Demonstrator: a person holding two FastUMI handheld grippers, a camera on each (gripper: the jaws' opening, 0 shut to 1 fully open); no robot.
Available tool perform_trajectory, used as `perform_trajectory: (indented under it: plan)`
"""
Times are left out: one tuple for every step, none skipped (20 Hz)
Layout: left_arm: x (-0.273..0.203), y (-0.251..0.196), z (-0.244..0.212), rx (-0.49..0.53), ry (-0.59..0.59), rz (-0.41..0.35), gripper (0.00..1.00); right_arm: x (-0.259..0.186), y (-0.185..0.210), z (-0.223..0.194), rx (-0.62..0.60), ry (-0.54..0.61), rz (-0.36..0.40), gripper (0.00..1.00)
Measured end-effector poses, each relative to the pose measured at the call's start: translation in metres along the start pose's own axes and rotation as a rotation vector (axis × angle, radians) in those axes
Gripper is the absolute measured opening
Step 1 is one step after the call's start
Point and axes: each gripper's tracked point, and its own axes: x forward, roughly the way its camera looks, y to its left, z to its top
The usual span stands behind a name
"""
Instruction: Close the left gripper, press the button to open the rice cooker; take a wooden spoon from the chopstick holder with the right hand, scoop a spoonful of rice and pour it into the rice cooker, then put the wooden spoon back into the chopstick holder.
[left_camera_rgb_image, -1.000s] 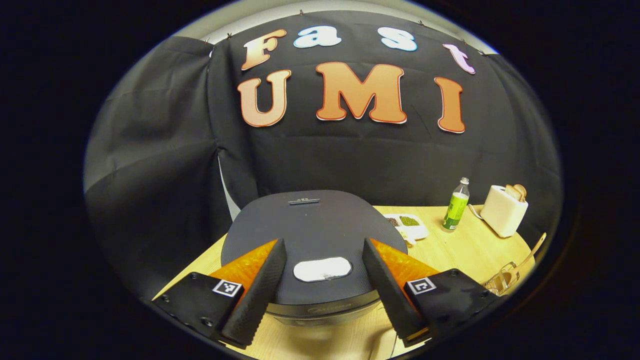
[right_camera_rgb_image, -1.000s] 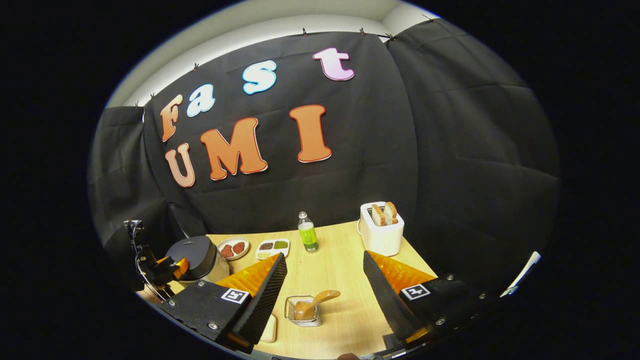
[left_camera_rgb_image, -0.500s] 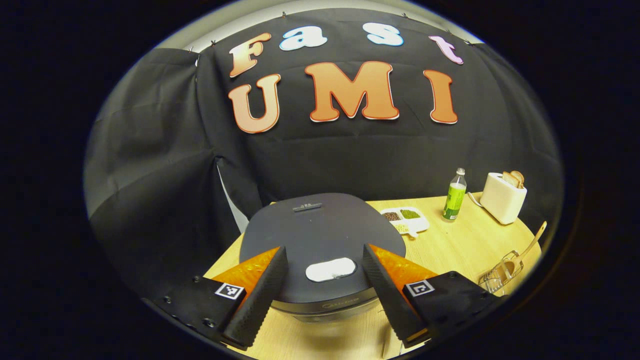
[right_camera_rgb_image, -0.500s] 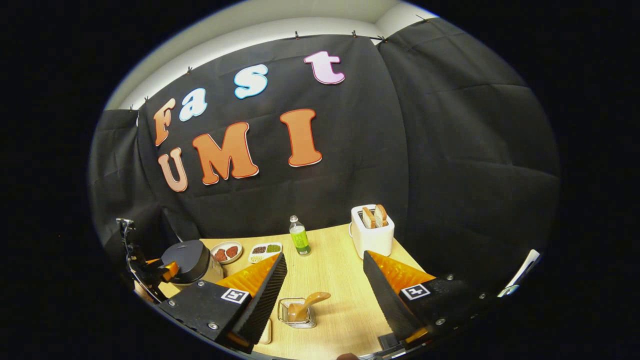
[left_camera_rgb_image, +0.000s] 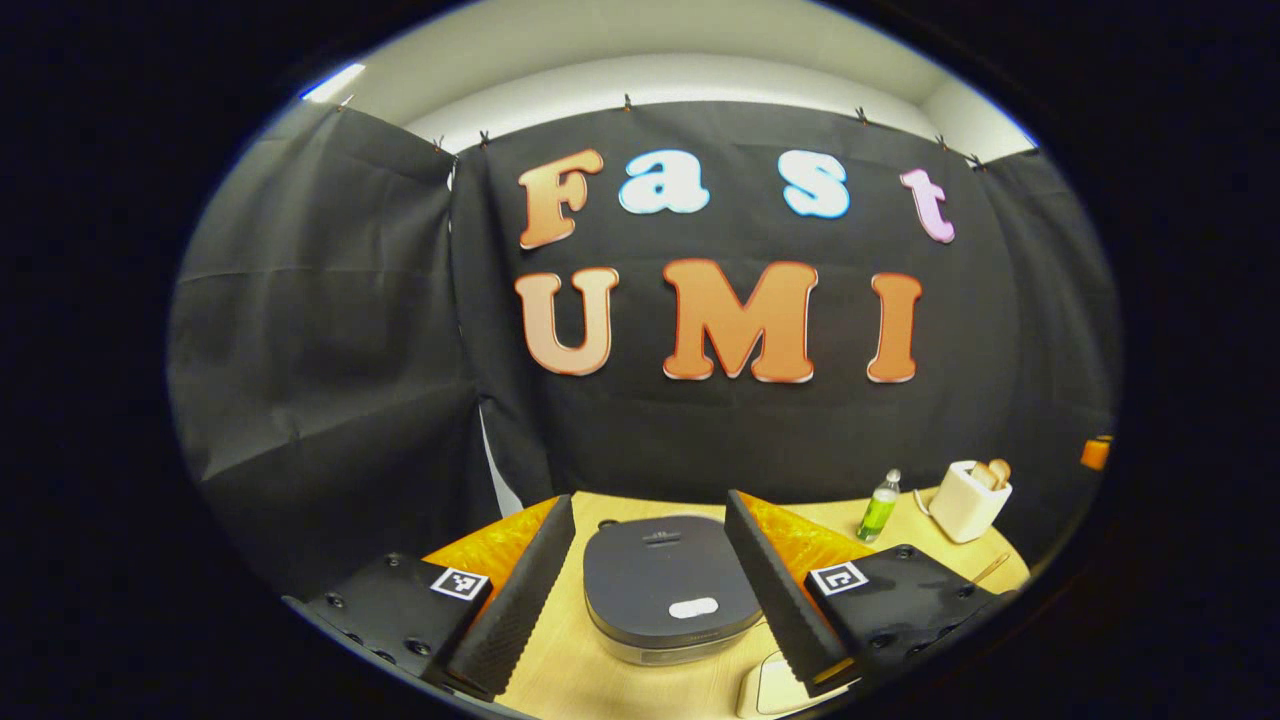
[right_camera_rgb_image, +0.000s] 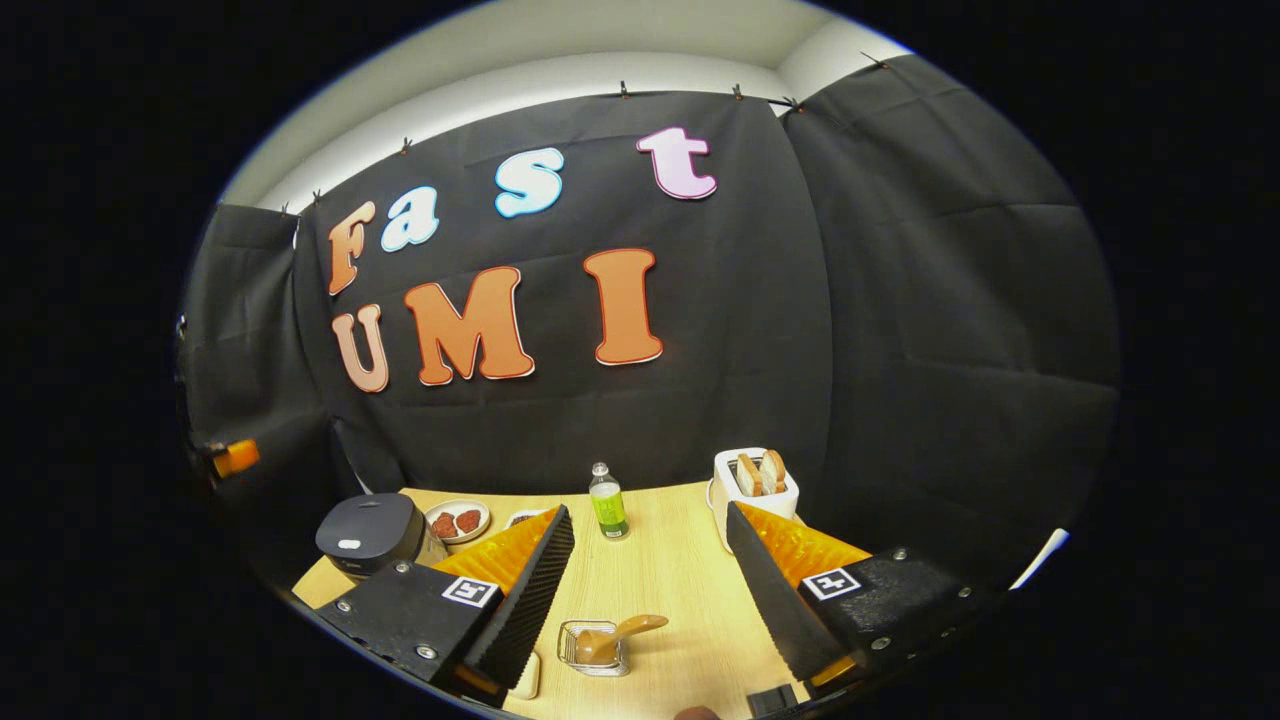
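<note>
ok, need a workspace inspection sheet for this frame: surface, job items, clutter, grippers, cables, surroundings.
Surface: light wooden table, dry, no spills seen.
Job's things: rice cooker, lid shut, pale button at its front; wooden spoon resting in the wire chopstick holder. Rice container: cannot tell which dish holds it.
Clutter: green bottle upright; toaster with bread slices in it; round dish with reddish contents; pale flat object at the near edge.
Grippers: left gripper open, above the cooker, apart from it; right gripper open, above the holder, holding nothing.
Cables: nothing seen.
Surroundings: black cloth wall, pale ceiling above.
</note>
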Motion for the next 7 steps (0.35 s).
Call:
perform_trajectory:
  plan:
    - [-0.008, 0.004, 0.016, 0.0, -0.022, 0.004, 0.96, 0.0, -0.002, 0.002, -0.011, -0.008, -0.007, 0.95]
    - [-0.016, 0.009, 0.026, -0.001, -0.039, 0.011, 0.94, -0.001, -0.001, 0.004, -0.021, -0.012, -0.012, 0.95]
    - [-0.023, 0.013, 0.036, -0.01, -0.058, 0.02, 0.94, -0.002, -0.001, 0.006, -0.032, -0.019, -0.015, 0.95]
    - [-0.027, 0.015, 0.046, -0.02, -0.078, 0.021, 0.94, -0.004, 0.001, 0.009, -0.045, -0.028, -0.014, 1.0]
    - [-0.03, 0.015, 0.052, -0.026, -0.091, 0.021, 0.94, -0.005, 0.001, 0.013, -0.06, -0.038, -0.014, 0.95]
    - [-0.031, 0.016, 0.051, -0.029, -0.093, 0.028, 0.94, -0.006, 0.001, 0.015, -0.073, -0.047, -0.017, 0.95]
    - [-0.033, 0.016, 0.049, -0.034, -0.095, 0.03, 0.94, -0.007, 0.001, 0.017, -0.082, -0.055, -0.018, 0.95]
